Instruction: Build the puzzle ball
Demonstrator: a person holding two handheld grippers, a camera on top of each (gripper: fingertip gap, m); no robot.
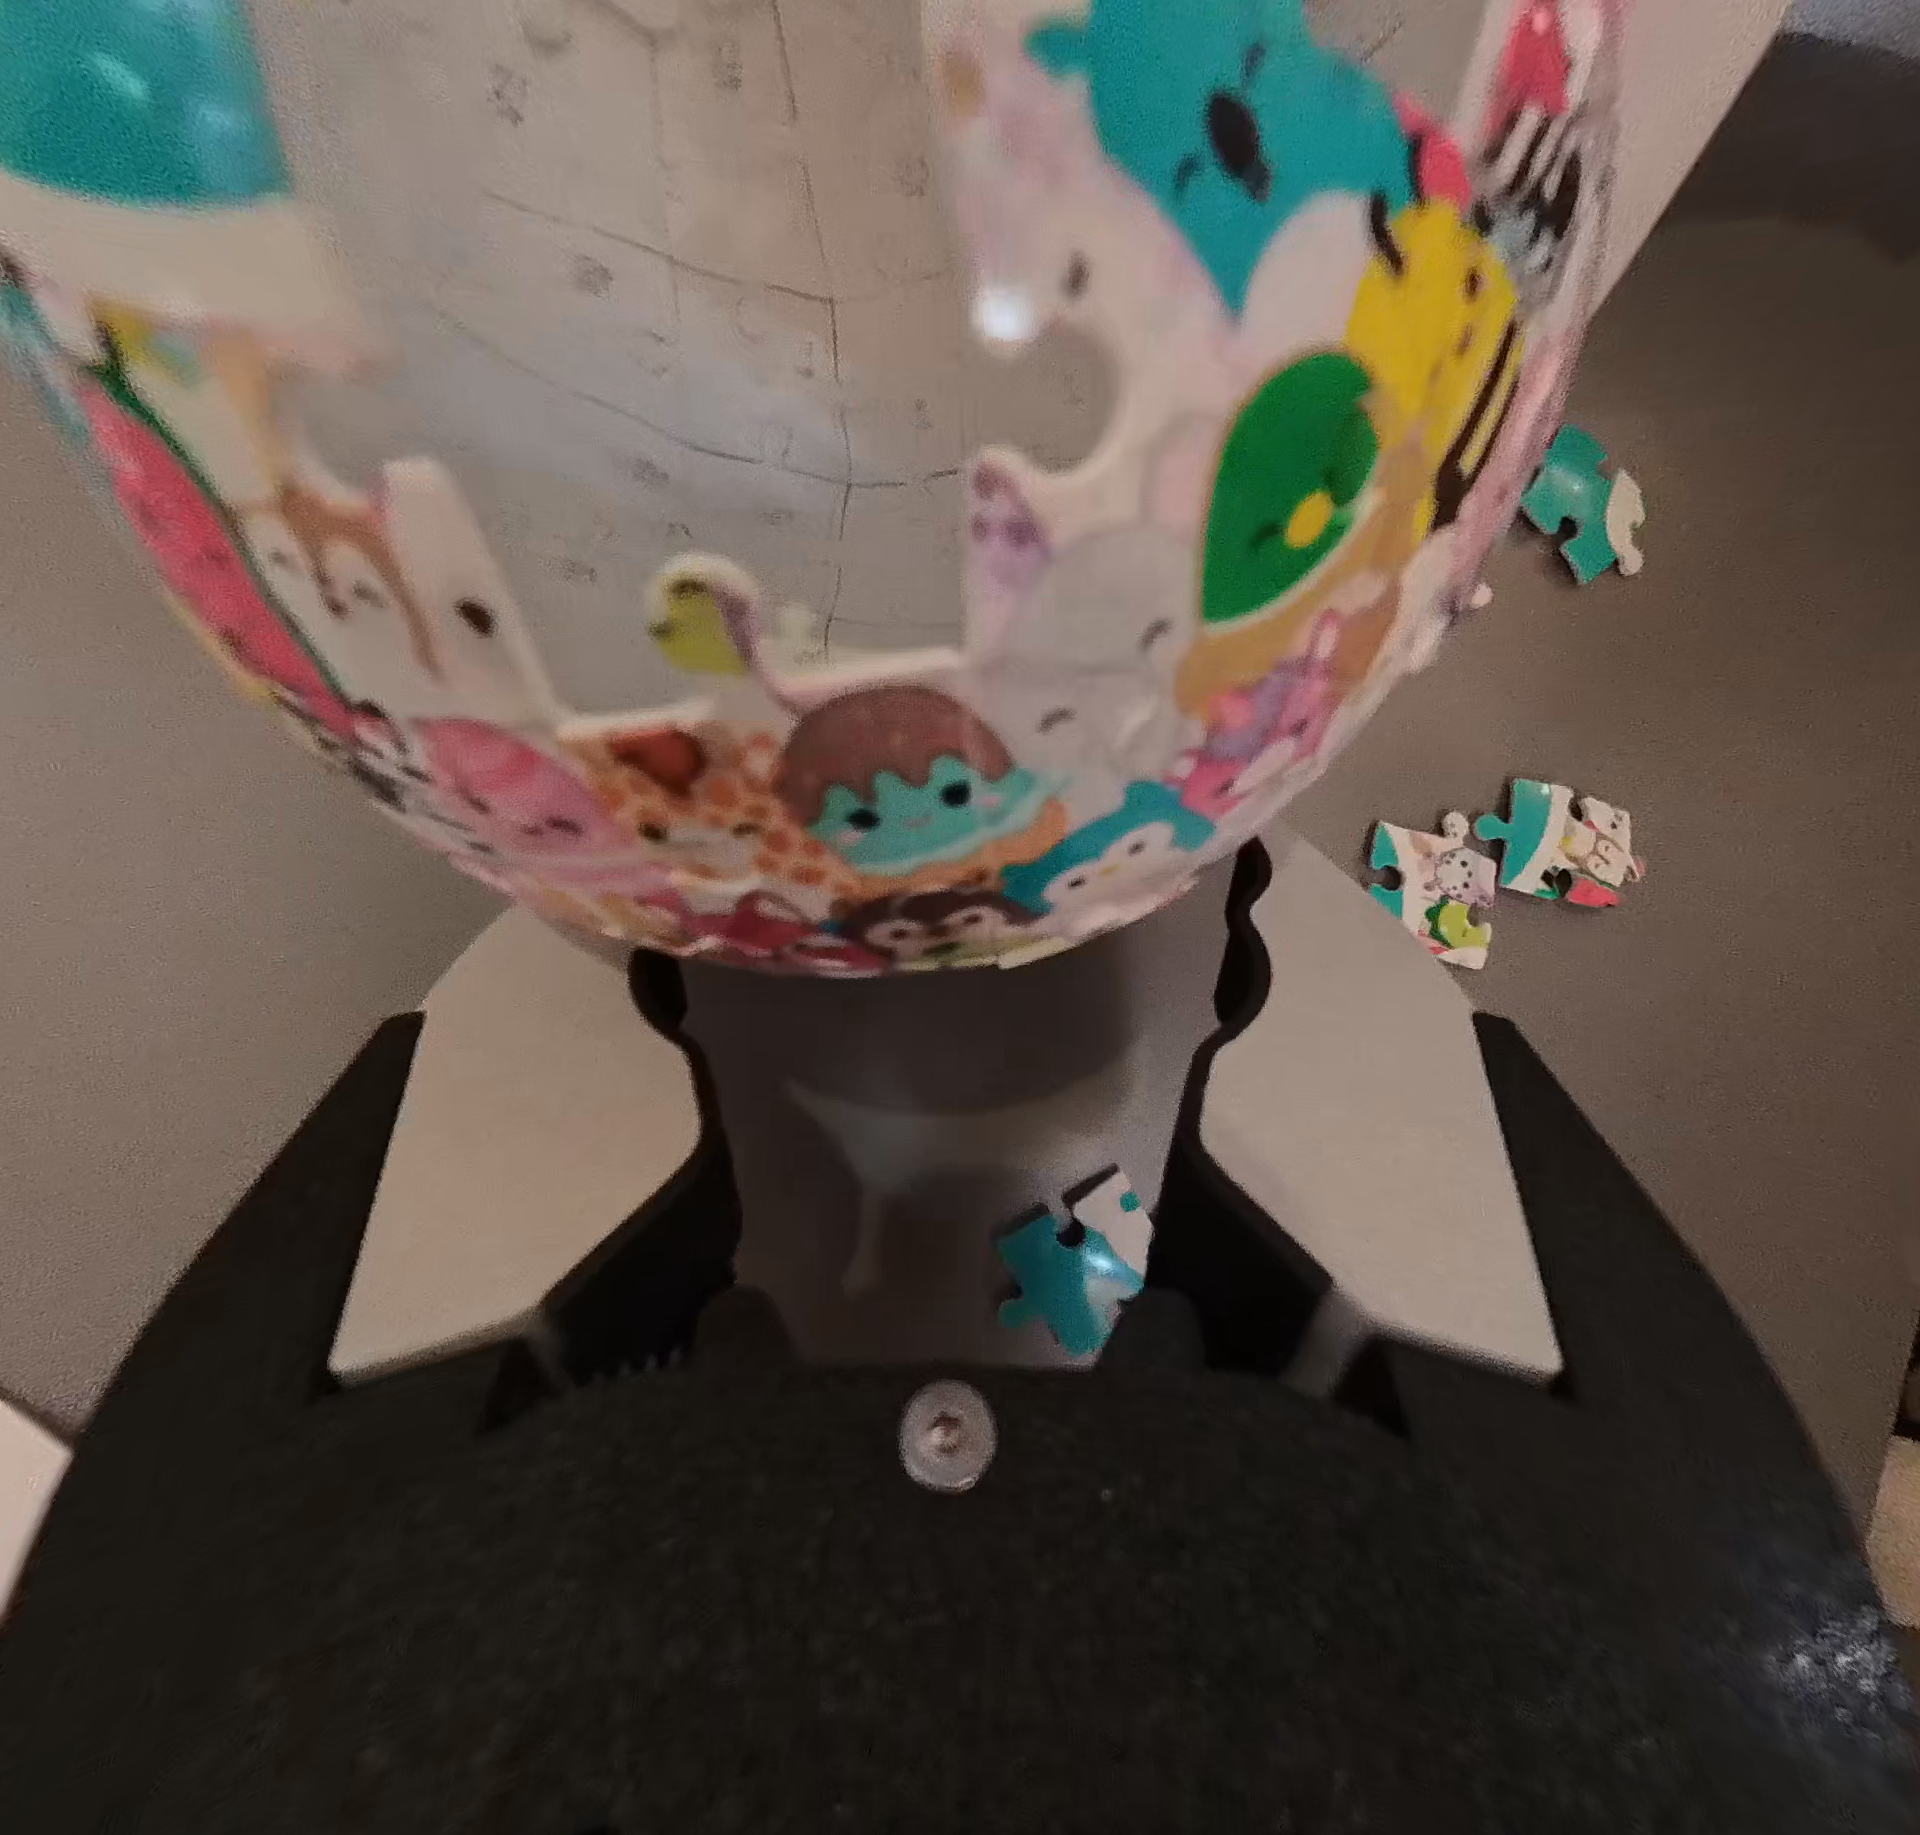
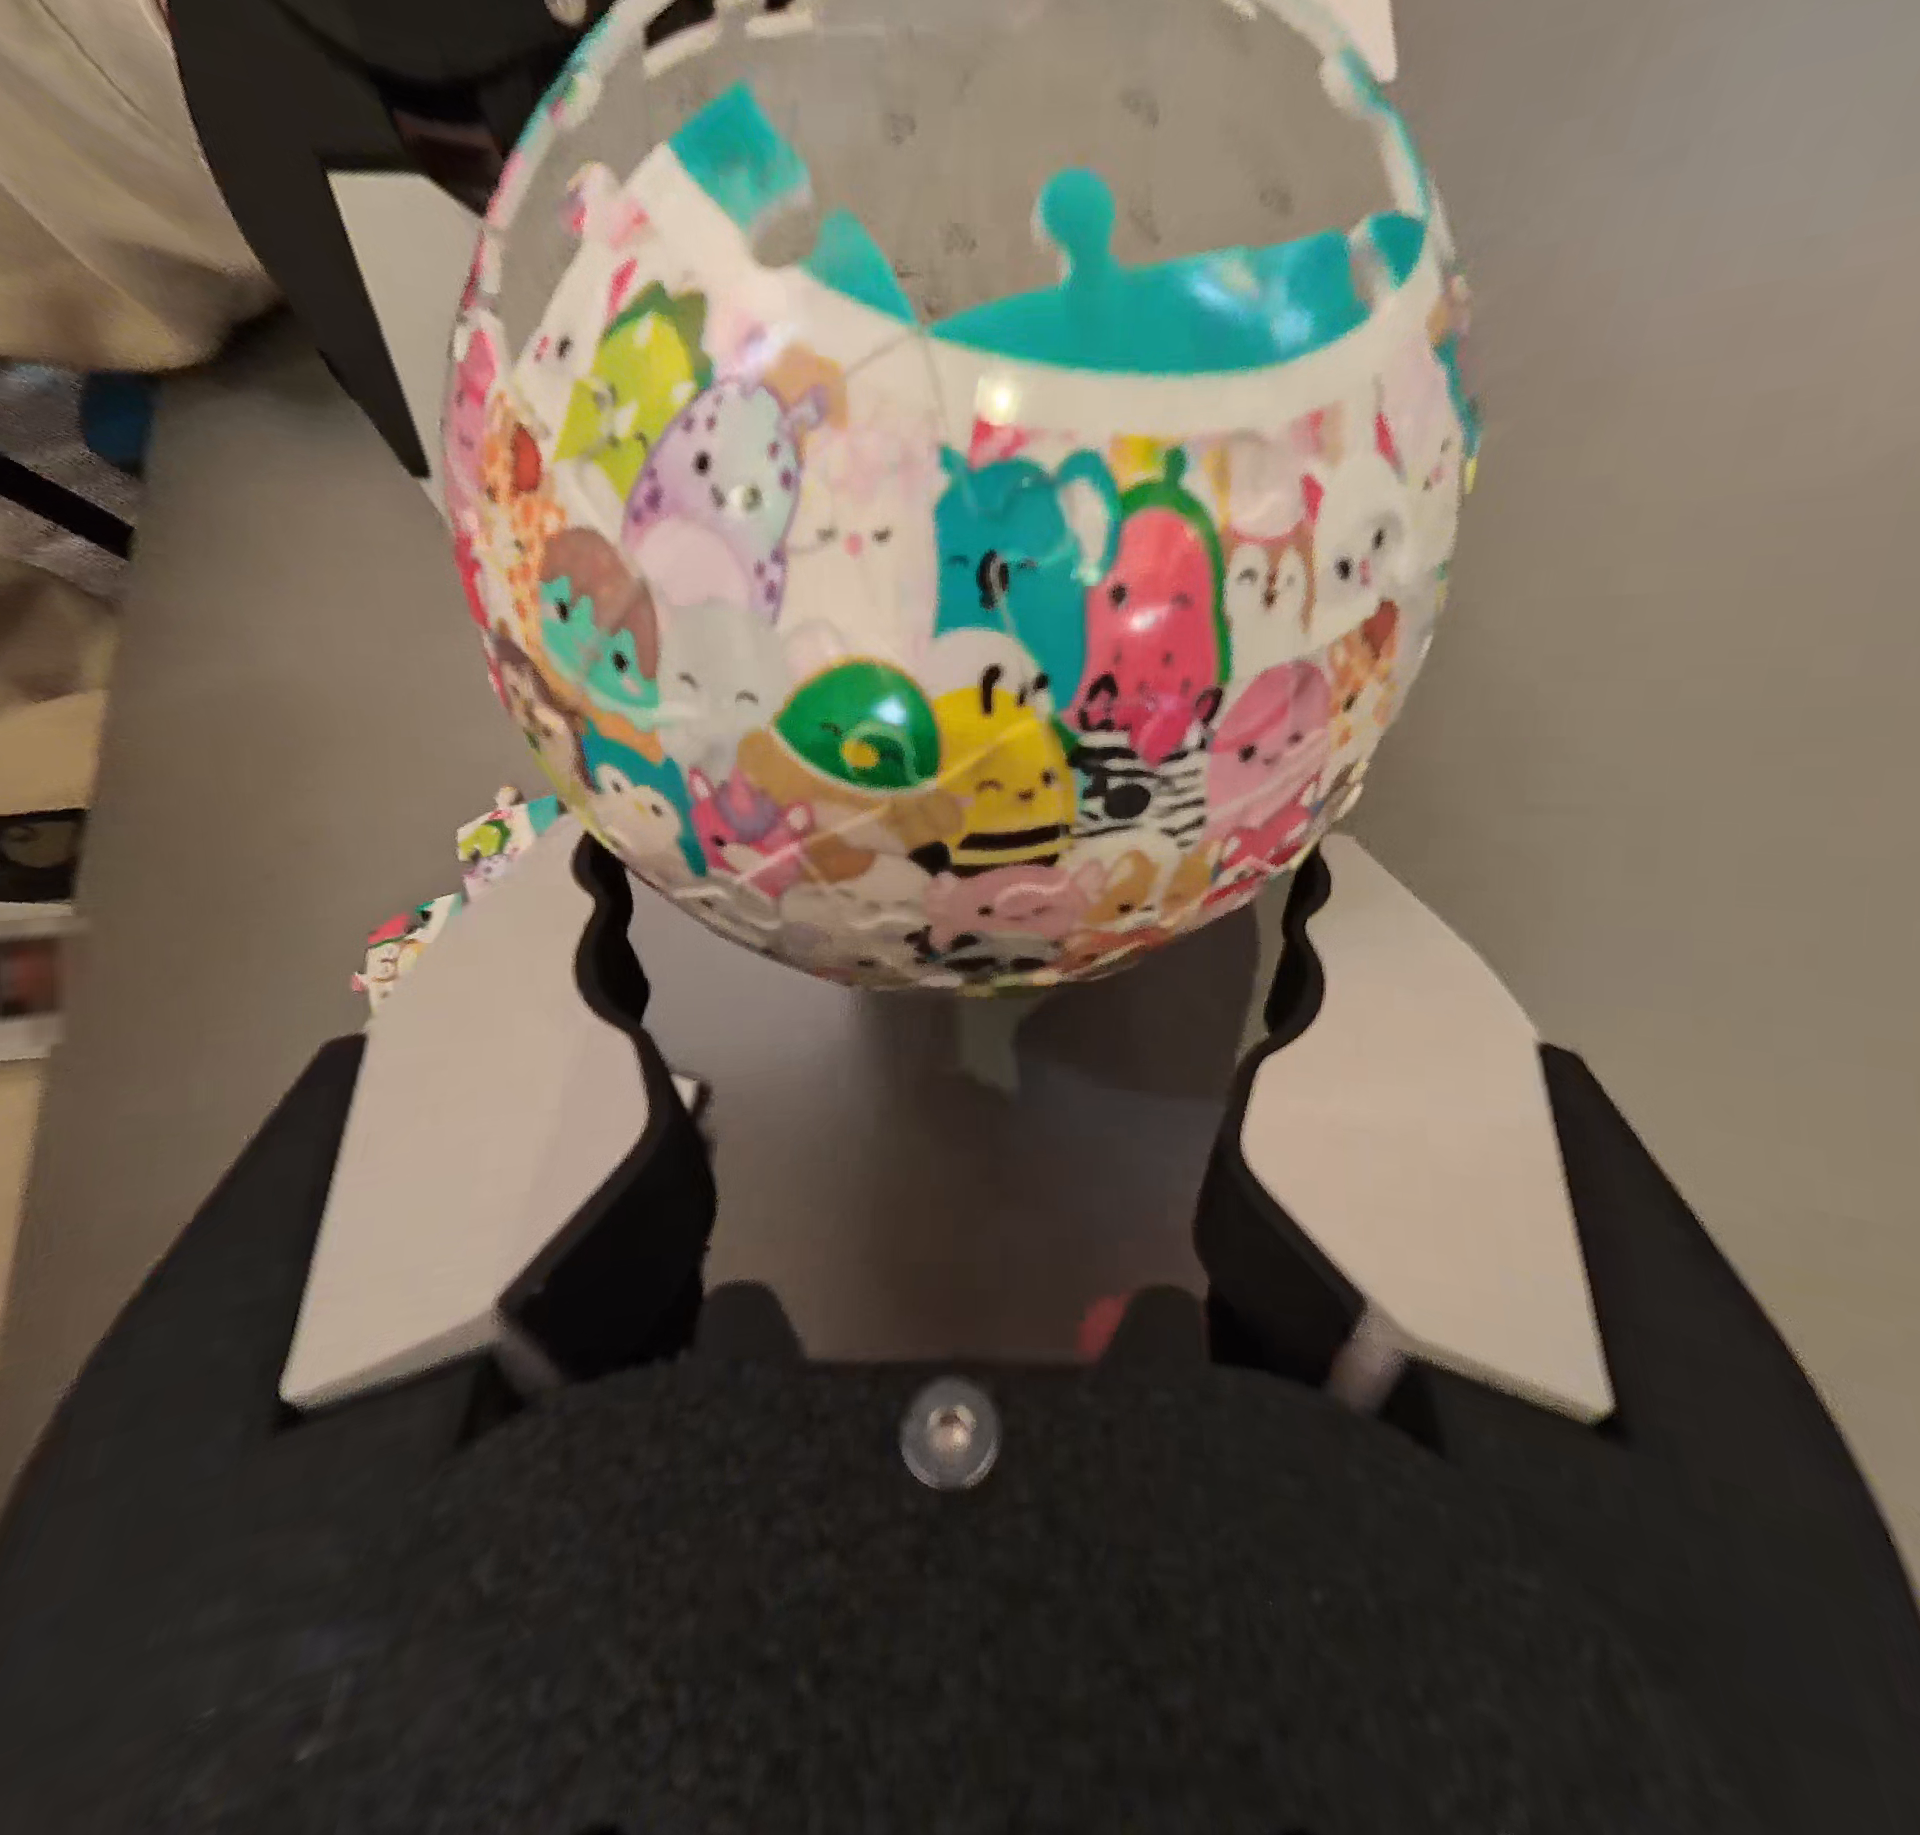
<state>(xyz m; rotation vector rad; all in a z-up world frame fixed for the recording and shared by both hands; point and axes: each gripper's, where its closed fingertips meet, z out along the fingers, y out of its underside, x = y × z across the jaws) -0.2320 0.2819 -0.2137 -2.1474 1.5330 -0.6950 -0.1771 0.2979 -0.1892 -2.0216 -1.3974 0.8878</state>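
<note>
Because it is only a thin shell of curved plastic pieces clicked together, the puzzle ball (image 2: 956, 538) looks light and hollow, stiff along its finished bands but weak at any open edge; I judge a hard squeeze could pop pieces loose. Its glossy skin will likely be slippery too. The safest hold seems to be low on the closed lower half, where the pieces are locked all round, and not the jagged rim near the gaps.

Just ahead of the right claw (image 2: 951, 912), the ball sits over the fingertips, its underside dipping between them. The jaws stand wide apart, and whether the tips touch the shell I cannot tell. The left claw (image 1: 951, 912) is likewise spread open, with the ball (image 1: 727, 435) close in front and above its tips; contact is again unclear (the picture is blurred). In the right view the left claw shows as a dark shape beyond the ball's upper left.

The ball is covered in bright cartoon animals: teal, yellow, pink, green. A big gap on the left claw's side shows the pale inside with faint markings, and the top is still open, edged in teal.

Loose pieces lie on the grey table (image 1: 1714, 331): one teal piece (image 1: 1075, 1266) between the left claw's fingers, a pair (image 1: 1507, 866) to its right, and another teal piece (image 1: 1584, 507) farther ahead.
</note>
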